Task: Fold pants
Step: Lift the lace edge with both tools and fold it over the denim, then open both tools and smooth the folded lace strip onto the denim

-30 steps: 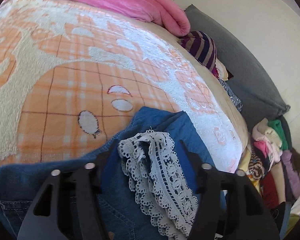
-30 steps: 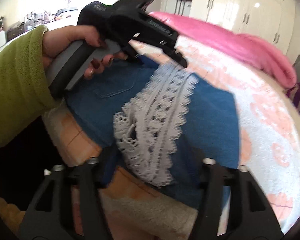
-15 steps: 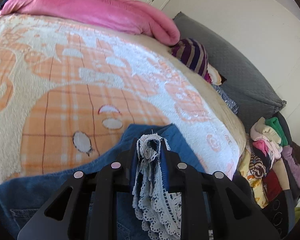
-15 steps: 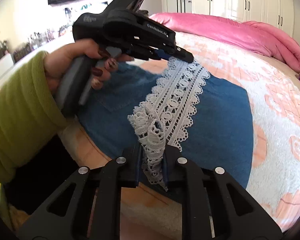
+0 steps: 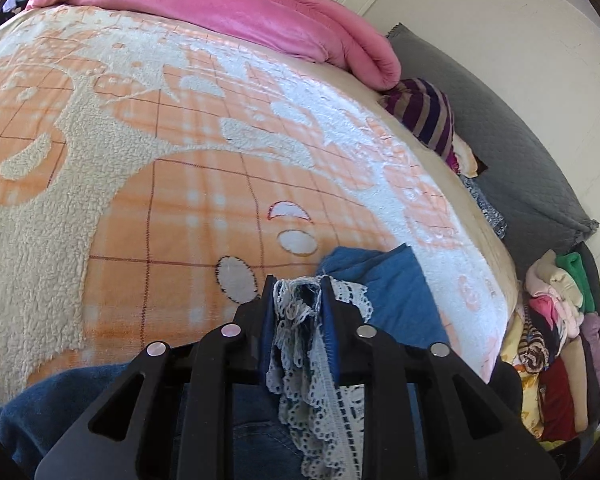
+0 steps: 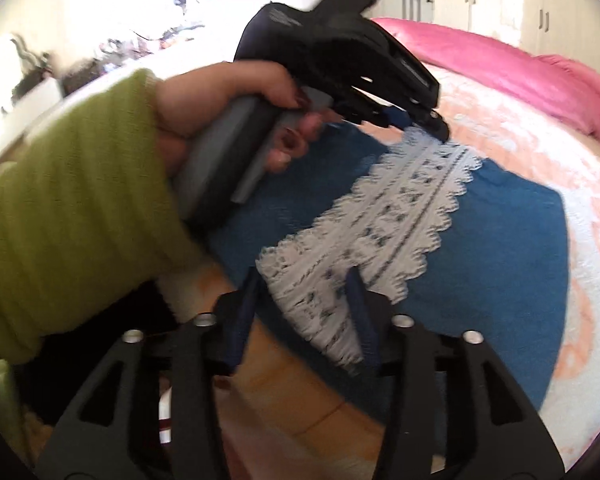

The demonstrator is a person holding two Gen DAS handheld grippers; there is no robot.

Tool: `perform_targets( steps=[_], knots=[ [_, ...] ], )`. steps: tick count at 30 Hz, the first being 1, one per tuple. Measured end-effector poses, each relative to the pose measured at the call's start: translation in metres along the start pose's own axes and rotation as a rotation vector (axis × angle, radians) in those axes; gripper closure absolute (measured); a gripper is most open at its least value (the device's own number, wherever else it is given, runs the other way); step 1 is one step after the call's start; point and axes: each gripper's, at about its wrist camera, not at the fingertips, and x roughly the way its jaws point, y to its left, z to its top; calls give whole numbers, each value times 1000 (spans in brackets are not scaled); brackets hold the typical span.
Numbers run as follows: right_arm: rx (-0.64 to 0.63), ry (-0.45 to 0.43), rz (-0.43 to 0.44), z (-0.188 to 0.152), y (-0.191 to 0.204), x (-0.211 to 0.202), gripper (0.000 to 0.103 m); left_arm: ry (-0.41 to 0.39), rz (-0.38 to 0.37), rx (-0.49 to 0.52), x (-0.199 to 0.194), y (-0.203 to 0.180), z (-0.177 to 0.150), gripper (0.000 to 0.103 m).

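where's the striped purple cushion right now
In the left wrist view the striped purple cushion lies at the bed's far right edge, just below the end of the pink duvet and beside the grey pillow.

Blue denim pants [image 6: 500, 248] (white lace trim [image 6: 396, 216]) folded on bed

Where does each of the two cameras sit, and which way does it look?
Left wrist: on the left gripper, looking down its fingers across the orange blanket toward the pink duvet; lace trim bunched between them.
Right wrist: on the right gripper, jaws opening, facing the hand.
Shared: blue pants.
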Motion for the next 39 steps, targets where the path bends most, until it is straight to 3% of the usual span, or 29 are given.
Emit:
perform_targets(
  steps=[5,8,11,18,22,29,31,33,39],
  knots=[
    [124,-65,50,-7,-30,-42,58,-23,23,-5,-12,2,-1,70],
    [218,-86,-25,-13,-59,-59,55,-55,43,26,-29,-9,-2,63],
    [276,-52,-67,-21,-82,-60,55,-78,35,89,-42,-32,-10,55],
    [284,59,-111,-42,-87,-41,55,-32,125,263,-45,-81,-79,53],
    [309,53,-110,-50,-93,-42,56,38,177,260,-35,-68,-109,53],
    [315,31,-108,-56,-92,-48,56,15,160,208,-44,-51,-111,53],
    [338,-1,-114,-56,-94,-60,41,-5,167,218,-52,-54,-111,53],
    [351,-43,-177,-56,-98,-72,31,-38,163,229,-61,-61,-111,53],
    [401,-124,-249,-44,-128,-99,29,-94,162,282,-77,-81,-112,43]
  ],
)
